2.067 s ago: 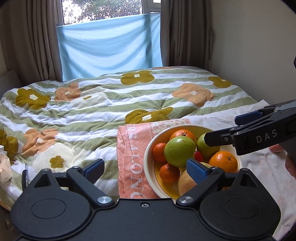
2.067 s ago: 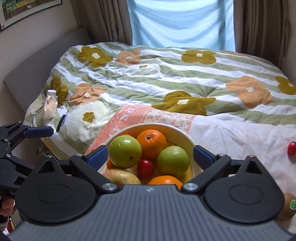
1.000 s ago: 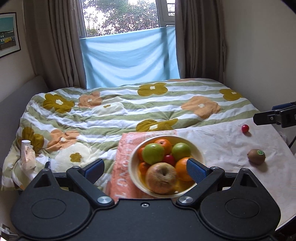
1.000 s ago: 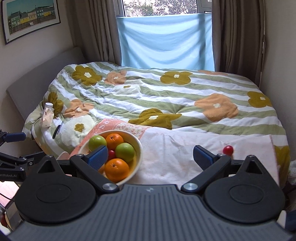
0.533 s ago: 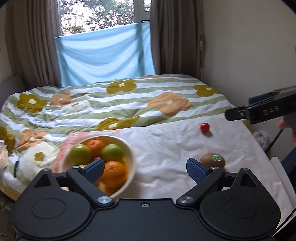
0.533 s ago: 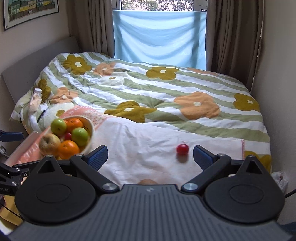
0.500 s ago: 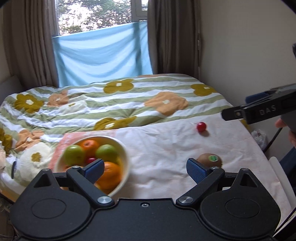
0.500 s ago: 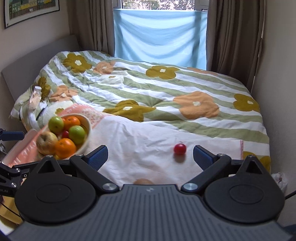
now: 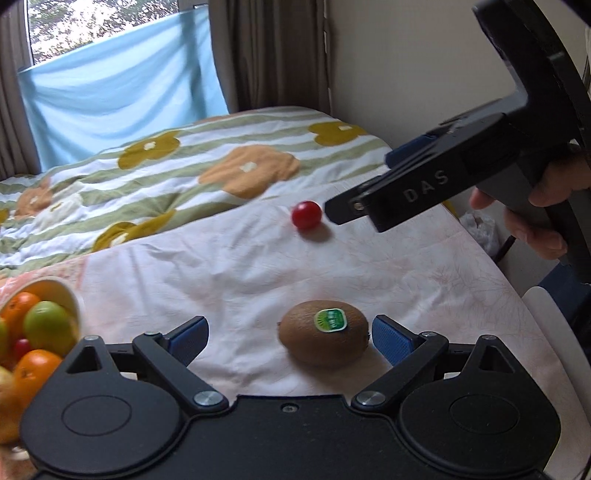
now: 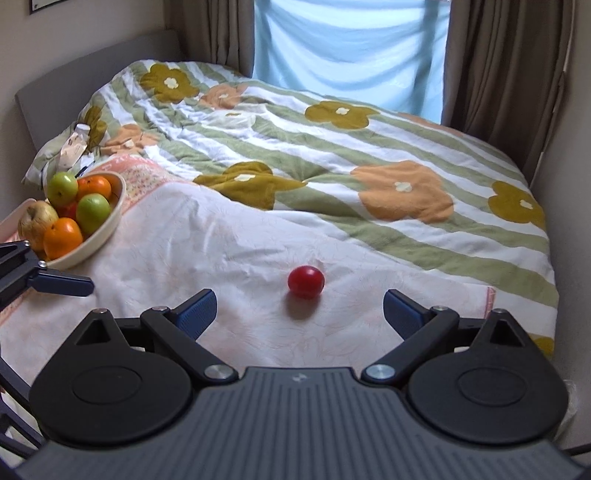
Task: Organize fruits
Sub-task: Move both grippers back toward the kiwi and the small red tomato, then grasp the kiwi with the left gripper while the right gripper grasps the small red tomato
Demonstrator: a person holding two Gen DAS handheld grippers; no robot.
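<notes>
The left gripper (image 9: 288,334), jaws spread and empty, brackets the brown fuzzy kiwi (image 9: 323,337) near its right finger, ready to close. The right gripper (image 10: 299,306) gapes before the small red tomato (image 10: 306,281); both likely go into the cream fruit bowl (image 10: 110,218), far left.

We're in a home bedroom: a bed (image 10: 369,192) fills the room, spread with a striped quilt (image 10: 332,147) of big orange and olive flowers, its grey headboard (image 10: 74,92) against the wall. Brown curtains (image 10: 498,74) frame a window (image 9: 92,33) half covered by a pale blue cloth (image 10: 351,48), with trees outside.
</notes>
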